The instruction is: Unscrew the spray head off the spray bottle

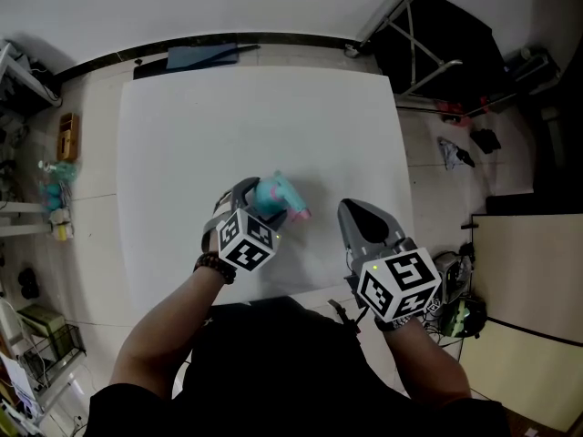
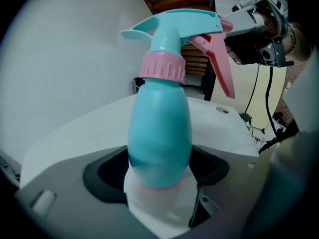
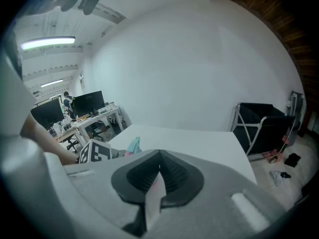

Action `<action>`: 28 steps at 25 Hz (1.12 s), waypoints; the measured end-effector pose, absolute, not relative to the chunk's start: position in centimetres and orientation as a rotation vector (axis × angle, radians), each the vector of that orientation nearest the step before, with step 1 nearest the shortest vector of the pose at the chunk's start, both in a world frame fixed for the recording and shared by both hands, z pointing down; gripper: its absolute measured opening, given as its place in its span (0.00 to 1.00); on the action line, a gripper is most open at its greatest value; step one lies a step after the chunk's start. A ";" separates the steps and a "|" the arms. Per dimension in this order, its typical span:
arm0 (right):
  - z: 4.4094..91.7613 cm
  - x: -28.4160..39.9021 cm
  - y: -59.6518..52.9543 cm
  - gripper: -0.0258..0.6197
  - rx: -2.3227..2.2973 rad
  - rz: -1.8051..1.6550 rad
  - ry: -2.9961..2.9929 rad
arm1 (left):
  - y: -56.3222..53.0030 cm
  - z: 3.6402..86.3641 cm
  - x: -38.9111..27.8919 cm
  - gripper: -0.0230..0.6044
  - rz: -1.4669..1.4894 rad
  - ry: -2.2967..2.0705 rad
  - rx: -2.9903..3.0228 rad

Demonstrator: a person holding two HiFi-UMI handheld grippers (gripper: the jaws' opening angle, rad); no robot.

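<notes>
**Spray bottle sat between the left jaws, head still screwed on**

In the head view most of the spray bottle [image 2: 159,138] is hidden. Only its turquoise spray head [image 1: 279,191] and pink trigger [image 1: 301,213] show, near the table's [image 1: 228,126] front edge, with the left gripper [image 1: 260,197] covering the rest. The left gripper view has it upright, pink collar [image 2: 162,69] in place, jaws spread wide either side of its body. The bulge hides the pad faces, and no squeeze is visible. The right gripper [image 3: 158,173], over the table's front right corner, is clamped together on nothing. Its view catches just a sliver of bottle behind the left gripper's marker cube [image 3: 94,153]. A black folding rack [image 1: 437,35] stands off the table's far right corner, something blue [image 1: 200,56] by its far edge
</notes>
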State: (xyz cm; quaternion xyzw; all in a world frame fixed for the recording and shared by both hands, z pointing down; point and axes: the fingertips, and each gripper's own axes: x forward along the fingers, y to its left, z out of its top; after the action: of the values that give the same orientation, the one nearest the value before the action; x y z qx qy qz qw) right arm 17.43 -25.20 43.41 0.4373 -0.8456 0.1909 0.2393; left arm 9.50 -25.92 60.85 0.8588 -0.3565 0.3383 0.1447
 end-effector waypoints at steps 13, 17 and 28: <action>42.2 16.1 -24.7 0.03 1.108 0.530 -2.374 | -24.5 58.7 6.7 0.67 1.203 -1.056 2.498; 41.6 14.6 -24.1 0.14 1.039 0.526 -2.407 | -24.1 58.1 5.4 0.67 1.268 -1.060 2.495; 39.5 10.5 -22.1 0.24 0.904 0.542 -2.480 | -23.2 55.6 2.4 0.67 1.459 -1.086 2.526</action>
State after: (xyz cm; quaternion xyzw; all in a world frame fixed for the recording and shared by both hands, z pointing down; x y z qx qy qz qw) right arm 10.45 -22.12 39.54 0.3270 -0.8974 0.1961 0.2218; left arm 2.39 -23.23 55.63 0.8115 -0.3488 0.4687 0.0143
